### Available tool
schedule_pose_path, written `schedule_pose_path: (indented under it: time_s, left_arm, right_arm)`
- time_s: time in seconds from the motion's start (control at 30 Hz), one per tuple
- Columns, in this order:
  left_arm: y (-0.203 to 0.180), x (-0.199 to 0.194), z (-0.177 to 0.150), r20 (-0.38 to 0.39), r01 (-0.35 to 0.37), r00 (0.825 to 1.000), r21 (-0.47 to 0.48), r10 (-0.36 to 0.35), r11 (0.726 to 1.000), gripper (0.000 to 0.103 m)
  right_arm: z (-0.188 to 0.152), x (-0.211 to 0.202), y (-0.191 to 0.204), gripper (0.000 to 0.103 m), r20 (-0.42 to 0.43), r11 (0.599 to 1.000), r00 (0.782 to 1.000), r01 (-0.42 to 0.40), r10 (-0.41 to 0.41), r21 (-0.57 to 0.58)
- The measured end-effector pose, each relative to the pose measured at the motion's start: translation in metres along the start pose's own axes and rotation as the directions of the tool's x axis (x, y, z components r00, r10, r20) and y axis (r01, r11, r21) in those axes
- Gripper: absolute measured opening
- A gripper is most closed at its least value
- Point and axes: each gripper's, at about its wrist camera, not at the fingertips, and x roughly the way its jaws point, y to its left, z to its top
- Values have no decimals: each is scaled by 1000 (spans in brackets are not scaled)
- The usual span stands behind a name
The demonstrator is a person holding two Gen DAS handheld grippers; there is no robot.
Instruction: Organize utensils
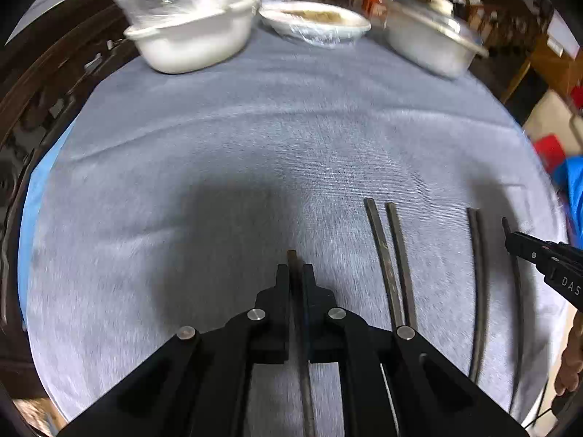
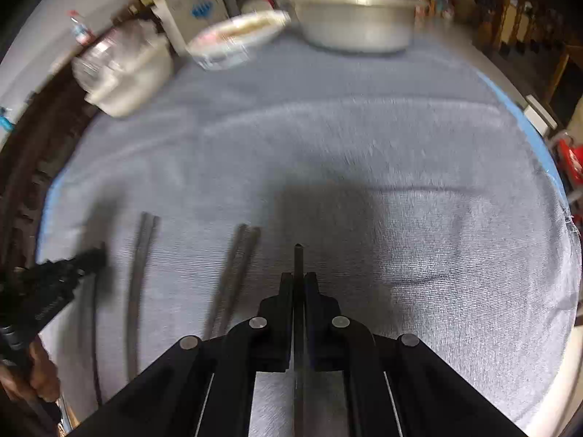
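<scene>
Grey cloth (image 1: 255, 145) covers the tabletop from edge to edge, and along the far side sit a white tub (image 1: 193, 43) under plastic wrap, a wrapped shallow bowl (image 1: 317, 23) and a lidded metal pot (image 1: 433, 43), with a cluttered, dim room behind.

Left wrist view first: the left gripper (image 1: 296, 273) has its jaws clenched tight on a single dark chopstick (image 1: 292, 258), whose squared tip pokes out just past the fingertips while the shaft runs back between the black linkage. To its right lies a pair of dark chopsticks (image 1: 391, 262) side by side on the cloth, and further right a second pair (image 1: 479, 291), close together. At the frame's right edge the right gripper (image 1: 512, 242) comes in, pinching another stick (image 1: 517, 327).

Over to the right wrist view, blurrier: the right gripper (image 2: 298, 280) is likewise clamped on one thin dark chopstick (image 2: 298, 258), tip standing out ahead of the jaws. Both laid pairs sit to the left, the near pair (image 2: 237, 273) and the far pair (image 2: 140, 273). At far left the left gripper (image 2: 98, 256) shows, a hand (image 2: 36, 375) below it.
</scene>
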Motion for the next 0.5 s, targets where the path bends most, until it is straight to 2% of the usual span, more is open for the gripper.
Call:
schedule_pose_path:
  time_s: [0.07,0.17,0.27,0.37,0.4,0.5]
  left_arm:
    - [5,-20,-8,49,34,998,-25,-33,999,5]
    - [6,-63,-21,147,79,986,-41,-72,996,5]
    - [-3,-111,-33,265,95,960,-19,-87,995,5]
    - [-3,-155,-47,372,134,921,-20,-118,991,5]
    - [-6,-175,-55,422,142,898,-10,-124,990,5]
    - [-13,-220,-75,529,139,840,10,-123,990,5]
  right_arm:
    - [-7,-25,0,6,81,1000,997,-19,20,-13]
    - [-20,-67,2,6,198,998,978,-66,69,-24]
    - [-30,-103,8,6,299,994,948,-102,110,-42]
    - [-49,-139,16,6,408,986,898,-156,165,-55]
    - [-55,-152,19,6,439,985,882,-163,172,-59]
    - [-79,-191,23,6,552,980,811,-187,191,-63]
